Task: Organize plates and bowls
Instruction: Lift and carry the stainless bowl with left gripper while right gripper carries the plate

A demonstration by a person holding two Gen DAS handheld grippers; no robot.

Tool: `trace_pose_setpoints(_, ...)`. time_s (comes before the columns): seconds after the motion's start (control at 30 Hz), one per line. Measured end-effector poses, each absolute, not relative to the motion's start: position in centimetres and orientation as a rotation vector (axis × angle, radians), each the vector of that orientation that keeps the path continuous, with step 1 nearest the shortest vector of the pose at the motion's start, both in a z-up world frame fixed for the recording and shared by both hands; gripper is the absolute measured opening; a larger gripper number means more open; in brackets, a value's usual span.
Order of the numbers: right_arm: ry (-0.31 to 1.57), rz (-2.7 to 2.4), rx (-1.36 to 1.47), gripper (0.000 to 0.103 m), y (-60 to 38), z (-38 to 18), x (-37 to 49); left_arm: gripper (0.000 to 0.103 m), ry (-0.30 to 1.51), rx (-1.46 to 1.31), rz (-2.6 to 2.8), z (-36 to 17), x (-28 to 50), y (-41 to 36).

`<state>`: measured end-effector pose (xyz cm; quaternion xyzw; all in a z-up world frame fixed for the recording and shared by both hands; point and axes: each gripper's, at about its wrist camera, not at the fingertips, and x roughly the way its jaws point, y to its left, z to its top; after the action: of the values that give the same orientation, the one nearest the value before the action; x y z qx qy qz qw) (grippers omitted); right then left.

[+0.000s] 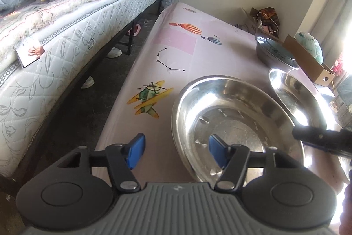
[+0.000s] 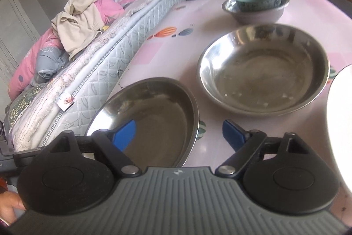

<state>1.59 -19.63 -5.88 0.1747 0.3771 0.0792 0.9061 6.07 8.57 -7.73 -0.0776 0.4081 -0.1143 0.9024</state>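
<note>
Left wrist view
- Left gripper (image 1: pixel 176 150): jaws apart, nothing between the blue pads; left pad over the tablecloth, right pad over the near rim of the near steel plate; no contact evident
- Near steel plate (image 1: pixel 237 122): shallow, shiny, empty; sits flat on the table (image 1: pixel 176 54), near-right of the aeroplane print
- Second steel plate (image 1: pixel 297 100): right of the first, rims almost meeting; partly washed out by glare
- Right gripper (image 1: pixel 325 140): only a dark finger seen, entering from the right over the second plate; grip not readable here
- Bowl stack (image 1: pixel 275 52): teal bowl nested in a grey bowl, far right of the table

Right wrist view
- Right gripper (image 2: pixel 179 132): jaws wide, empty; left pad above the near steel plate (image 2: pixel 154 116), right pad over bare cloth; rim lies between the pads but not pinched
- Second steel plate (image 2: pixel 264 78): farther, upright, empty, faint water marks inside
- Bowl stack (image 2: pixel 257 3): far edge, teal in grey
- White rim (image 2: pixel 341 124): right edge, overexposed; cannot tell what it is

Progress
- Done, judged: bowls already nested
- Left, judged: two steel plates lying apart, not stacked; neither gripped yet
</note>
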Motion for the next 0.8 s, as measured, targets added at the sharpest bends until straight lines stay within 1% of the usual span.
trace_pose_setpoints(0.03, 0.785, 0.165, 0.366, 0.077, -19.7, -6.2, 1.8, 0.061, 0.841, -0.155, -0.233, -7.7, 6.1, 8.5)
trace_pose_setpoints(0.1, 0.795, 0.165, 0.383, 0.072, -19.9, -6.8, 2.0, 0.056, 0.841, -0.144, -0.230, -7.7, 6.3, 8.4)
trace_pose_setpoints(0.2, 0.812, 0.161, 0.418, 0.057, -20.3, -7.4, 2.7, 0.050, 0.841, -0.115, -0.219, -7.7, 6.5, 8.0)
trace_pose_setpoints(0.23, 0.818, 0.160, 0.430, 0.055, -20.6, -7.7, 2.9, 0.049, 0.842, -0.107, -0.215, -7.7, 6.6, 7.9)
trace_pose_setpoints(0.3, 0.828, 0.158, 0.447, 0.048, -20.7, -8.1, 3.1, 0.046, 0.840, -0.091, -0.211, -7.7, 6.7, 7.6)
trace_pose_setpoints(0.33, 0.831, 0.158, 0.452, 0.046, -20.8, -8.3, 3.2, 0.045, 0.840, -0.086, -0.210, -7.7, 6.7, 7.5)
trace_pose_setpoints(0.43, 0.834, 0.161, 0.458, 0.041, -20.7, -8.6, 3.4, 0.039, 0.843, -0.080, -0.210, -7.8, 6.8, 7.4)
trace_pose_setpoints(0.6, 0.834, 0.165, 0.454, 0.036, -20.5, -8.9, 3.8, 0.036, 0.847, -0.040, -0.193, -7.8, 6.9, 6.8)
trace_pose_setpoints(0.73, 0.836, 0.166, 0.445, 0.026, -20.3, -9.0, 4.0, 0.036, 0.851, -0.024, -0.183, -7.8, 6.9, 6.4)
trace_pose_setpoints(0.8, 0.838, 0.159, 0.431, 0.020, -20.0, -9.0, 4.1, 0.033, 0.856, -0.034, -0.190, -7.7, 7.0, 6.4)
